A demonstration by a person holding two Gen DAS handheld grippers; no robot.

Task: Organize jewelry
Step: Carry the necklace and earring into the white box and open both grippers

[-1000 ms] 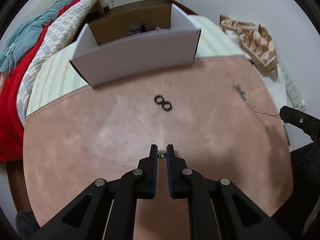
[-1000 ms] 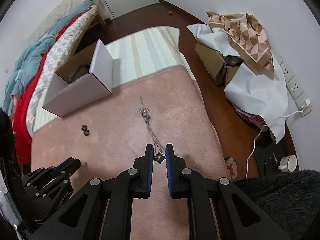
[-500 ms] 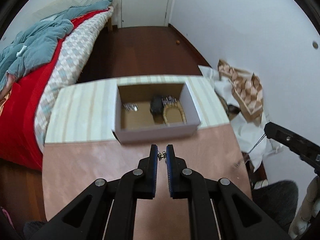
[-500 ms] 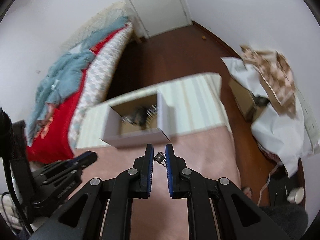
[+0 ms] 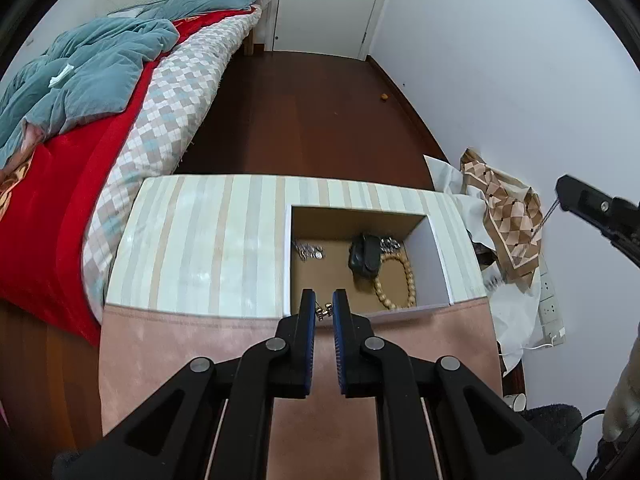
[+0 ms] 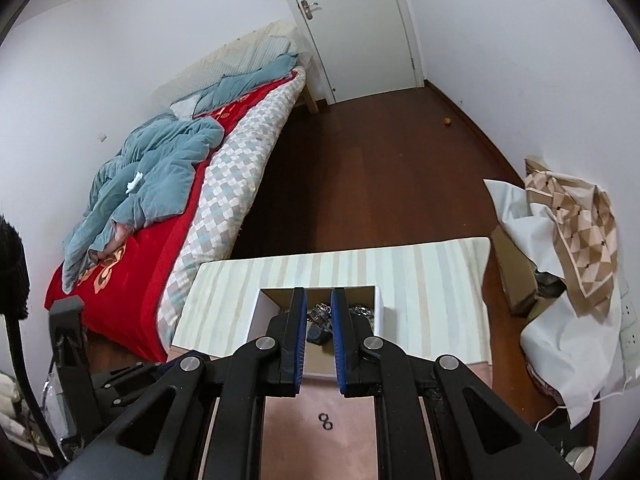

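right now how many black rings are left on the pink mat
2: the black rings lie touching side by side on the pink mat, near the box, seen in the right wrist view. More may be hidden behind the fingers.

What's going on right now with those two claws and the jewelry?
Left gripper shut on small gold piece. Right gripper shut on chain. Both above open box. Two black rings still out.

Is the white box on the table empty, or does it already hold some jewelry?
Not empty. The white box is open on top, and on its brown floor lie a wooden bead bracelet, a dark object and small silver pieces.
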